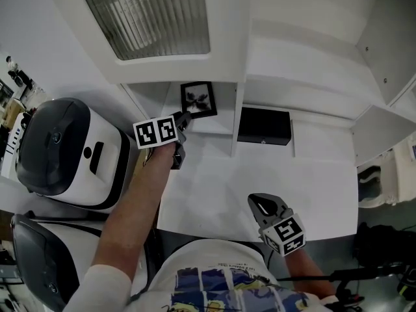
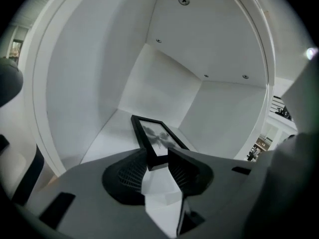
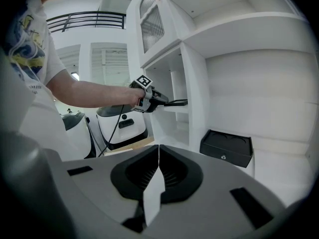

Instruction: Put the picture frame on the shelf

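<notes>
Our left gripper point(image 2: 158, 158) reaches into the left compartment of the white shelf point(image 2: 112, 133). Its fingers point(image 2: 124, 176) are spread wide. The near end of the picture frame point(image 2: 157, 136) sits between them, and they look to be flanking it, not pinching it. The frame lies flat on the compartment floor with its picture facing up, running from the fingers back towards the rear wall. In the next compartment to the right a black box point(image 1: 263, 126) stands well apart from the frame. Our right gripper point(image 3: 158, 171) hangs low over the near edge of the worktop point(image 1: 247, 187), away from the shelf. Its fingers are pressed together on nothing.

We judge the frame to be placed already, so what remains is getting out cleanly. The main risk is the way back. The gaps on either side of the frame look slim, so if we pull out at a slant, one ribbed finger could catch the frame's edge and drag it forward. We cannot see how close the frame's near end is to the shelf's front lip, because the gripper hides it. If it is close, a small tug could tip the frame off onto the worktop. Lifting the gripper before it is clear could also pry the near end up, and the frame would slap back down or skew against the side wall. A straight, level retreat along the frame's own line seems safest.
</notes>
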`<state>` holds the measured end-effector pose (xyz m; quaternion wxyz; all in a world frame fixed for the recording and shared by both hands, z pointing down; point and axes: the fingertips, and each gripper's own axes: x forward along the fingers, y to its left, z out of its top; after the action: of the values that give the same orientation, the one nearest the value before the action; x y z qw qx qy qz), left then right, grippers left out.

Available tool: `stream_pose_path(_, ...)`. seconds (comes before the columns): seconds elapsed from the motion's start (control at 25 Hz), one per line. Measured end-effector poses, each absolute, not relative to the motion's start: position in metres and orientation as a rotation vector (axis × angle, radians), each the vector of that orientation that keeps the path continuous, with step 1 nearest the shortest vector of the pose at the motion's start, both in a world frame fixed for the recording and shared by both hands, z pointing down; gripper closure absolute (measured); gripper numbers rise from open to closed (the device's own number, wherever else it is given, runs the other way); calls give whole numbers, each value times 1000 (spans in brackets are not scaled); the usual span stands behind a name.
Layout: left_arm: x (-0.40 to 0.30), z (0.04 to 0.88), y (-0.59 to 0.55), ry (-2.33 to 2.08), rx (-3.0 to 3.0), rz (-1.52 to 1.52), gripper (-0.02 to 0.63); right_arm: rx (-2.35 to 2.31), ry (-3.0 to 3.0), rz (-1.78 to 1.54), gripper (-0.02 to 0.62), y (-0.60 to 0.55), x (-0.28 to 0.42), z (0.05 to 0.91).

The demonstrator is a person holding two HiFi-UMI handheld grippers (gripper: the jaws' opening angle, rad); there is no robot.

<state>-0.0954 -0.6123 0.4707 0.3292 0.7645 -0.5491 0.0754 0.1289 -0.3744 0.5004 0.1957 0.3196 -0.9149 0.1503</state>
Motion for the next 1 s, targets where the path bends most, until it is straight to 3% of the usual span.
stream_pose_path(0.76, -115, 446, -541, -1478, 2125, 250, 474, 846, -2575, 369, 569, -347, 94, 495)
stream_pose_path(1.0, -124, 441, -480, -1437, 2218, 318, 522, 847, -2570, 342, 569, -318, 69, 489)
